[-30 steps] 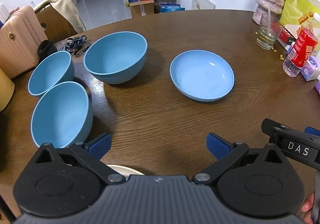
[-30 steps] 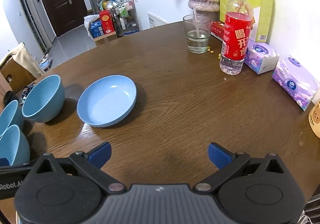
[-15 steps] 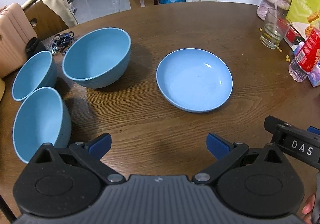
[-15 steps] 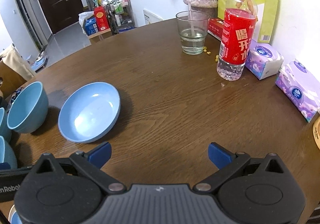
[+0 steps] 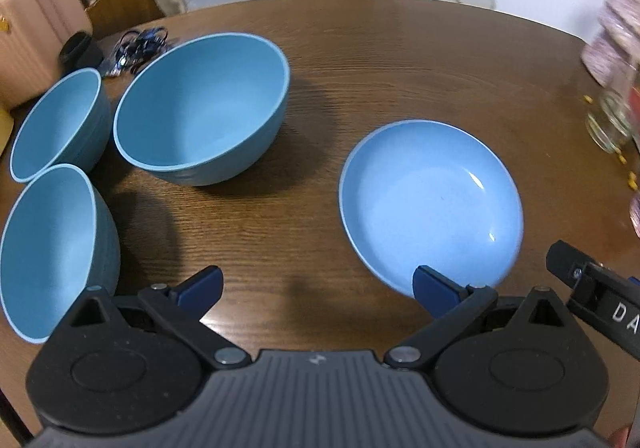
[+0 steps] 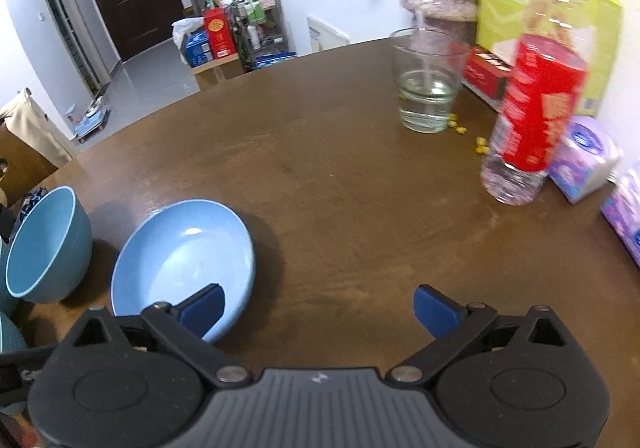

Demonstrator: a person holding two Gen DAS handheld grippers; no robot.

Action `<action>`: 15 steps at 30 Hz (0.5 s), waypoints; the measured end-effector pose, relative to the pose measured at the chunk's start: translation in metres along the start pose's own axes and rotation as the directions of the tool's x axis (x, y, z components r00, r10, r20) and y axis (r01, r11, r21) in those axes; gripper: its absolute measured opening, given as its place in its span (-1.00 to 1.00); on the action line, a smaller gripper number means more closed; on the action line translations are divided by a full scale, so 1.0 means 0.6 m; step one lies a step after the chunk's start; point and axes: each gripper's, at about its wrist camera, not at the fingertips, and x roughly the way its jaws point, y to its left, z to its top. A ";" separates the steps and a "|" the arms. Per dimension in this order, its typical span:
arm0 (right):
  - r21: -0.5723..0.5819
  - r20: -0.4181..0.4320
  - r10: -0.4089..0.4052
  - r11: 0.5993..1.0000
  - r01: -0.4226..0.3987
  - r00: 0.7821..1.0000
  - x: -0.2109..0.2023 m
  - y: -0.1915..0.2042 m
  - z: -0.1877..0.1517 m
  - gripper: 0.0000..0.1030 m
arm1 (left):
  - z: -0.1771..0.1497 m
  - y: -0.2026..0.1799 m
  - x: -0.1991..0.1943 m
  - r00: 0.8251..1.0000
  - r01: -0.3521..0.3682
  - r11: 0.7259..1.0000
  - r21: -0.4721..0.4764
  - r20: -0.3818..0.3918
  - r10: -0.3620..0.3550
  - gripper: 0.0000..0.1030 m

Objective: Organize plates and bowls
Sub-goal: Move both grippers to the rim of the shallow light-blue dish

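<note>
Both the left gripper and the right gripper hang open and empty over the brown table, near the shallow blue plate and three blue bowls.

On the table, the large bowl sits left of the plate; two small bowls lie left of the large bowl.

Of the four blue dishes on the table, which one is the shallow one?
The light blue plate, alone on the right, nearest the right gripper. The three darker bowls grouped to its left are all deep.
</note>
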 end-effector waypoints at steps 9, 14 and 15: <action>-0.029 -0.044 0.028 0.999 -0.029 0.999 0.076 0.045 0.036 0.64 | 0.037 -0.005 0.063 0.998 -0.048 0.998 -0.044 -0.049 0.046 0.94; -0.019 -0.056 0.036 0.999 -0.037 0.998 0.102 0.050 0.042 0.47 | 0.045 -0.012 0.079 0.997 -0.061 0.997 -0.039 -0.053 0.059 0.80; -0.017 -0.058 0.035 0.999 -0.036 0.998 0.106 0.050 0.043 0.43 | 0.046 -0.013 0.082 0.997 -0.059 0.997 -0.040 -0.057 0.056 0.78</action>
